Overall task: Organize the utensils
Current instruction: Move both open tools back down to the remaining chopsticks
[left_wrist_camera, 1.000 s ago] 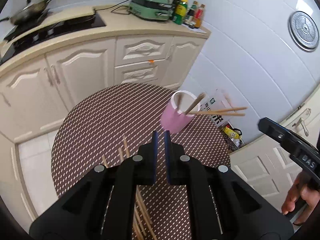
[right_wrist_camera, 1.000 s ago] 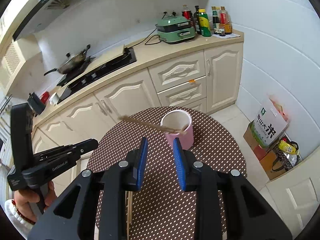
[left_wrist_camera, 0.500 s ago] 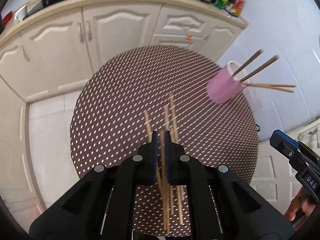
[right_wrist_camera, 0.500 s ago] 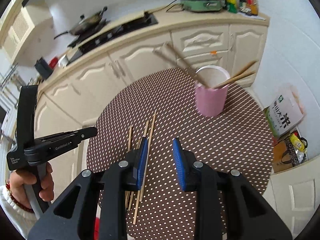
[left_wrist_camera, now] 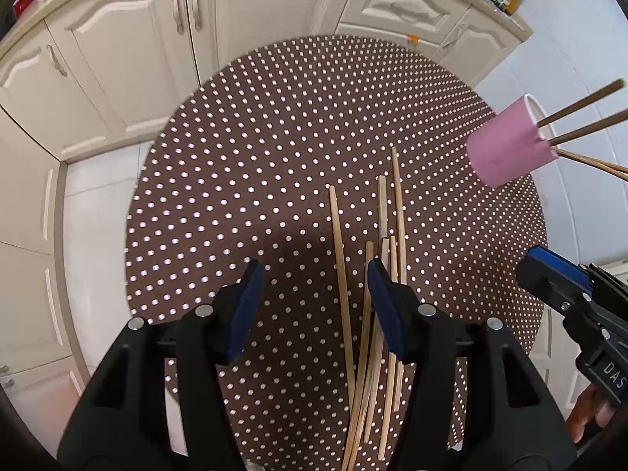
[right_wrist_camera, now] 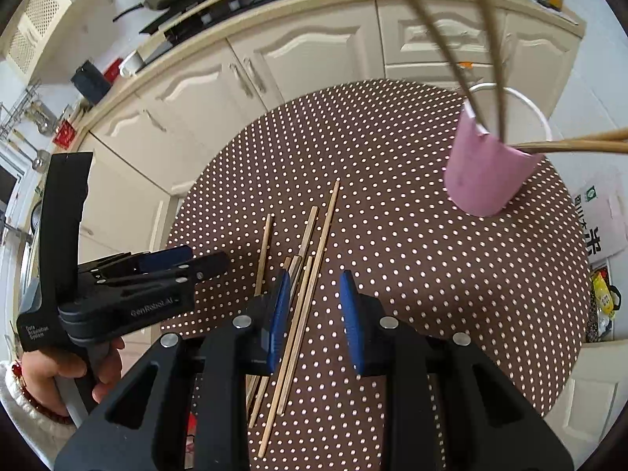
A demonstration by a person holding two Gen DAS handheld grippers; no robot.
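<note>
Chopsticks (left_wrist_camera: 367,314) lie loose in a rough bundle on the polka-dot worktop (left_wrist_camera: 274,137), directly under both claws. With its jaws just spread apart and nothing between the pads, the left claw (left_wrist_camera: 312,294) points steeply down over the sticks, one pale stick running up the gap and the rest lying against its right-hand jaw. Beside it, the right claw (right_wrist_camera: 316,308) is parted more narrowly and grips nothing, a couple of sticks passing beneath its gap. Both appear lined up along the sticks' length, probably so that the jaws can straddle a single stick and pinch it from the sides. Farther out, near the worktop's edge, a pink cup (right_wrist_camera: 490,172) stands upright with several chopsticks already leaning out over its rim, seemingly the collecting point. Cream kitchen cabinets (left_wrist_camera: 219,19) fill the background.
</note>
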